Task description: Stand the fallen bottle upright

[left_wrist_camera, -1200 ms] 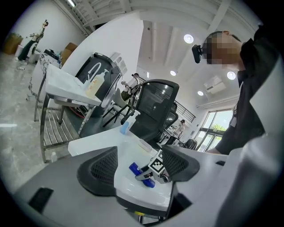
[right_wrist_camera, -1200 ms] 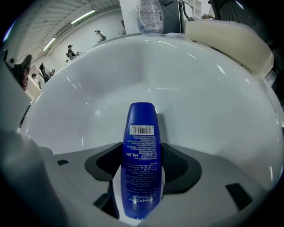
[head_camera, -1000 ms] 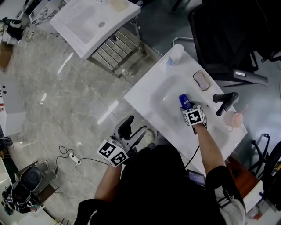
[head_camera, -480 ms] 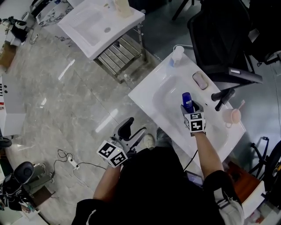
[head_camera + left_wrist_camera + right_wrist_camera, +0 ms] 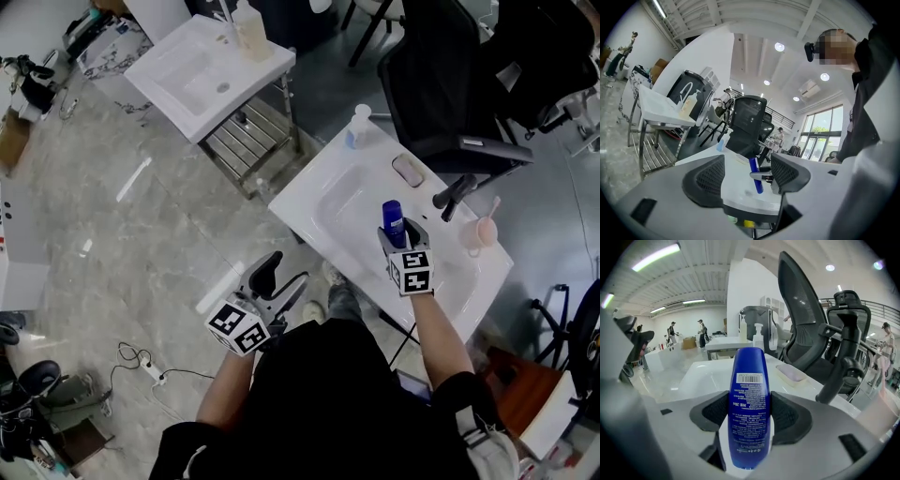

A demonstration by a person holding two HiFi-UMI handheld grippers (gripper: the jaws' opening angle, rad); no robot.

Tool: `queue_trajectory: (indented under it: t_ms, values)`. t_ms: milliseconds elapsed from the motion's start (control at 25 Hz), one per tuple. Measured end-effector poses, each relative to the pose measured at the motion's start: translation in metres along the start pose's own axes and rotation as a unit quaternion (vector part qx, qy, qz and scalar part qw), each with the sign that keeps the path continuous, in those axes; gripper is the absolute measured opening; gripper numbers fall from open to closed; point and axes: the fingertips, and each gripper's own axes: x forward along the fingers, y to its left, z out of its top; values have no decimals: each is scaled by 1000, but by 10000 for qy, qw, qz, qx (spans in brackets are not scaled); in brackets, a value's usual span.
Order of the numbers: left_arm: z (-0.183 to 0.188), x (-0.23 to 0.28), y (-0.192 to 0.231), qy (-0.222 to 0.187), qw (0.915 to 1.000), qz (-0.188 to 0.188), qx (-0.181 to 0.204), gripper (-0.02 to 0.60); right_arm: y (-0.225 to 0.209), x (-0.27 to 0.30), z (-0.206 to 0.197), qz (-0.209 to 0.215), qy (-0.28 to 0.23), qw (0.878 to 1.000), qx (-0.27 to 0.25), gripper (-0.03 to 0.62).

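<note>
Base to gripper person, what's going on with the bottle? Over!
Right gripper shut on blue bottle, over the sink basin, not standing yet. Left gripper open, empty. Faucet beside, not blocking.

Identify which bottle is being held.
The blue bottle, in the right gripper; the pump bottle stands free at the far corner of the sink.

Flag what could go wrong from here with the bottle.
1. The right gripper clamps the glossy bottle near one end only; it could pivot or slip between the pads.
2. It hangs over the sloped basin; set down there, it may topple.
3. The faucet and pink cup stand close by; a swing could hit them.
</note>
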Motion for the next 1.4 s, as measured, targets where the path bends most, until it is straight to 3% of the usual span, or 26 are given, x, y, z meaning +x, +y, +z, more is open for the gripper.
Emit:
queue_trajectory:
  t_ms: [320,560,880,1200,1400]
  values:
    - [-2,15,-32,86,9979,-618,166,321,0,-62,5,-230,-474,9985,157,285]
    - [-8,38,-57,254,9942,-1013,259,321,-26,-105,0,-566,-858,9934,511,285]
    - [-12,80,-96,427,9880,-1445,344,321,-96,-168,-17,-1206,-1301,9756,1293,285]
    - [-18,130,-151,521,9813,-1795,469,318,-171,-217,-32,-1677,-1486,9660,1288,285]
    - [-35,148,-181,585,9810,-1768,541,318,-214,-232,-47,-1748,-1543,9637,1302,285]
